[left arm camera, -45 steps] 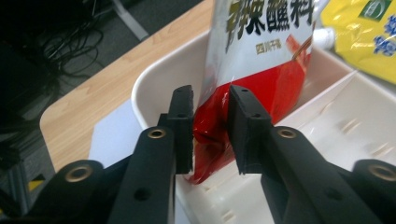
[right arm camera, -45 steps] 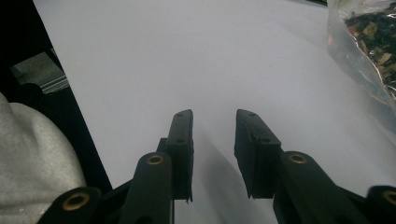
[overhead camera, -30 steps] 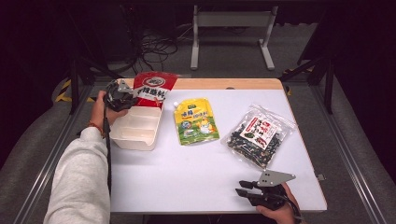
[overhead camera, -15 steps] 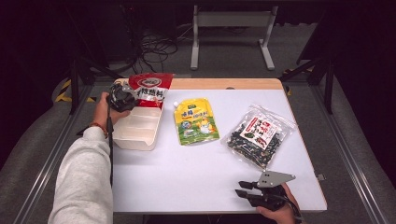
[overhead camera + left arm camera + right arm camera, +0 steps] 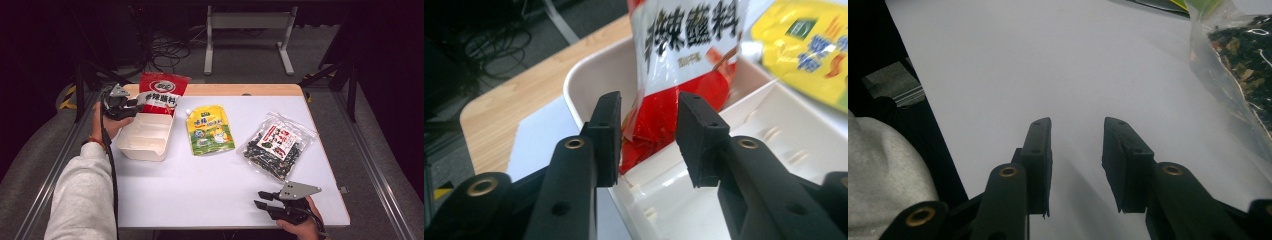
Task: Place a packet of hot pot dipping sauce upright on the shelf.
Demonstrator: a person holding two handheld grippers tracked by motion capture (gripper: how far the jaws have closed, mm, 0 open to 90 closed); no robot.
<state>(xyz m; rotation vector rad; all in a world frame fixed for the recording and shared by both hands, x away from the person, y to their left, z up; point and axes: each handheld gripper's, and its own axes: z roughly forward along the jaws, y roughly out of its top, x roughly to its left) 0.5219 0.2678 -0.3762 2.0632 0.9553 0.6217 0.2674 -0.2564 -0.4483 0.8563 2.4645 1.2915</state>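
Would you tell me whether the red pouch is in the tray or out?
In: the red pouch stands with its bottom end inside the tray, leaning on the far wall.

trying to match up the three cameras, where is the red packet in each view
High view: the red packet stands at the far left of the table, its lower end in the white tray, beside the left tool.
Left gripper view: top centre, seen through the gap of the open tool.
Right gripper view: I can't find it.
Shared landmark: the white tray.
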